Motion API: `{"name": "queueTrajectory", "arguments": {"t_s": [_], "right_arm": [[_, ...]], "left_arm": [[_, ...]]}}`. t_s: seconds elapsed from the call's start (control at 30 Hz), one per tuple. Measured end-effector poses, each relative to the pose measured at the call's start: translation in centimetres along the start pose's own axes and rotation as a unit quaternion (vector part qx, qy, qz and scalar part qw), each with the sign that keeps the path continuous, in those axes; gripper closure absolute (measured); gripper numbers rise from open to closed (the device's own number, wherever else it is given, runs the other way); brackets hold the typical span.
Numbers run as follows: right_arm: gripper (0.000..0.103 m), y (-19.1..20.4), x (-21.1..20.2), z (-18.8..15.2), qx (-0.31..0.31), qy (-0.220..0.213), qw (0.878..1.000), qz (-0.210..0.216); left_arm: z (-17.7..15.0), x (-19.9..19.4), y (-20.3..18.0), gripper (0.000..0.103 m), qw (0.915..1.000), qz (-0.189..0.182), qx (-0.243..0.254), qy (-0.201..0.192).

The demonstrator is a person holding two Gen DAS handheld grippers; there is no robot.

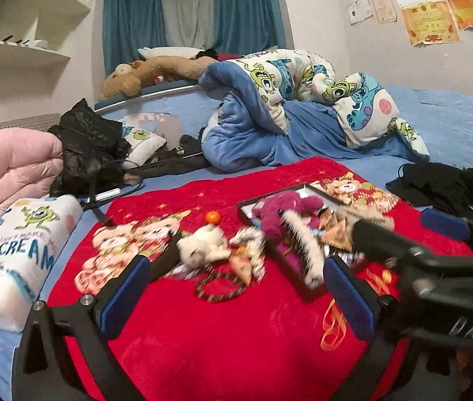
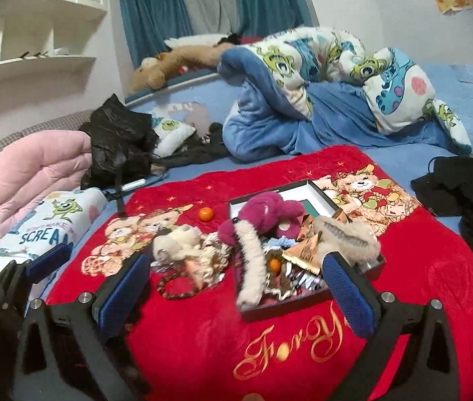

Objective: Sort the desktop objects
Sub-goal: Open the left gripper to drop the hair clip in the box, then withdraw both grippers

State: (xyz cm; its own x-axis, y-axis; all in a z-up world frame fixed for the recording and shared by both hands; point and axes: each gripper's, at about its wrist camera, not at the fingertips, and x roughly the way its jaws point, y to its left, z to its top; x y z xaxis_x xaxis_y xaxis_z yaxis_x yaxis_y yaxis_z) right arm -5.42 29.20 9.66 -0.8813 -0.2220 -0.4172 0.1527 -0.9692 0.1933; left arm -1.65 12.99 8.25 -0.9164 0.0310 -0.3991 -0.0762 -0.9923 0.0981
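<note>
Looking through the left wrist view, your left gripper [image 1: 236, 294] stands apart and empty, near the cream plush bear [image 1: 203, 245] and bead bracelet [image 1: 220, 288]. In the right wrist view, your right gripper [image 2: 236, 290] also gapes empty before the overfull box [image 2: 303, 305]; another item may spill out.
</note>
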Motion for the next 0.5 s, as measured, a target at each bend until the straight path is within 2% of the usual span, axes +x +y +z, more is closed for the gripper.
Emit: {"name": "queueTrajectory", "arguments": {"t_s": [0.23, 0.33, 0.43, 0.5], "right_arm": [[0.0, 1.8, -4.5, -6.1, -0.013, -0.033, 0.999, -0.012], [0.0, 2.5, -5.2, -8.3, -0.028, -0.031, 0.999, -0.017], [0.0, 3.3, -5.3, -10.2, -0.062, -0.015, 0.997, -0.049], [0.0, 3.5, -5.0, -10.4, -0.063, -0.007, 0.995, -0.078]], "left_arm": [[-7.0, -4.0, 4.4, 0.0, 0.9978, 0.018, -0.061, 0.021], [-7.6, -4.9, 4.6, 0.0, 0.9974, 0.058, -0.043, 0.008], [-7.6, -5.3, 4.9, 0.0, 0.9974, 0.046, -0.056, -0.002], [-7.8, -5.3, 4.8, 0.0, 0.9973, 0.037, -0.062, -0.009]]}}
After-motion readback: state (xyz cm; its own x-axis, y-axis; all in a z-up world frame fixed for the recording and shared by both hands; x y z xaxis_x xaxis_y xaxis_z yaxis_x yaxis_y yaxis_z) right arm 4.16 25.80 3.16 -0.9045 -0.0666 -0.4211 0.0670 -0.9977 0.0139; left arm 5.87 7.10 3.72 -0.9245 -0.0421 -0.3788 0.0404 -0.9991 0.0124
